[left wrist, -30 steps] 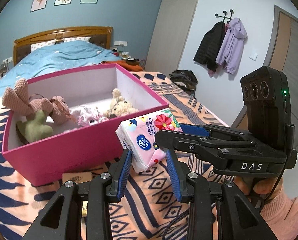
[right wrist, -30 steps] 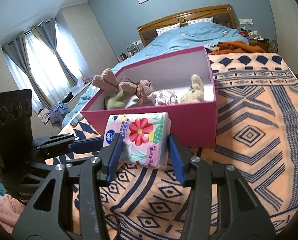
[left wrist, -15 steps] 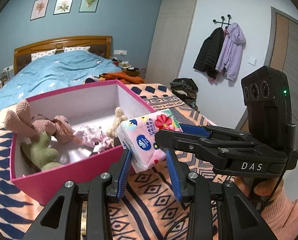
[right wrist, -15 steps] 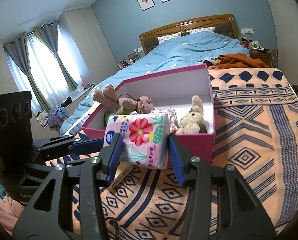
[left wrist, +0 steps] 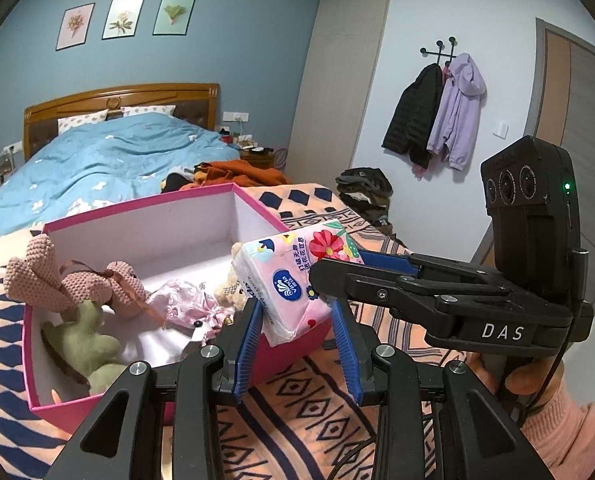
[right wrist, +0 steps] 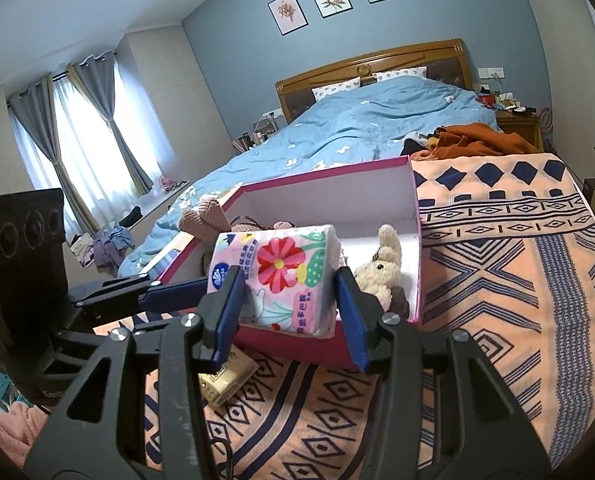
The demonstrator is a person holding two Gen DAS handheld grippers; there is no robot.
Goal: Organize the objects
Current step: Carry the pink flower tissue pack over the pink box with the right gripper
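Note:
A pink floral tissue pack (left wrist: pixel 285 276) (right wrist: pixel 281 272) hangs in the air over the near rim of an open pink box (left wrist: pixel 145 208) (right wrist: pixel 337 172). Both grippers are shut on it. In the left wrist view, my left gripper (left wrist: pixel 296 306) clamps its lower end, and my right gripper (left wrist: pixel 337 264) reaches in from the right onto its side. The right wrist view shows my right gripper (right wrist: pixel 290 276) pinching the pack's two sides, with the left gripper (right wrist: pixel 177 292) coming in from the left.
Inside the box lie a pink knitted plush (left wrist: pixel 57 276), a green plush (left wrist: pixel 85 344), a pink cloth (left wrist: pixel 185 304) and a beige bunny (right wrist: pixel 381 264). A small yellow packet (right wrist: pixel 225 380) lies on the patterned orange blanket (right wrist: pixel 497 280) before the box. Behind is a blue-covered bed (right wrist: pixel 377 120).
Both grippers have risen and moved toward the box with the tissue pack. The pack was in front of the box's near wall; now it is above the rim.

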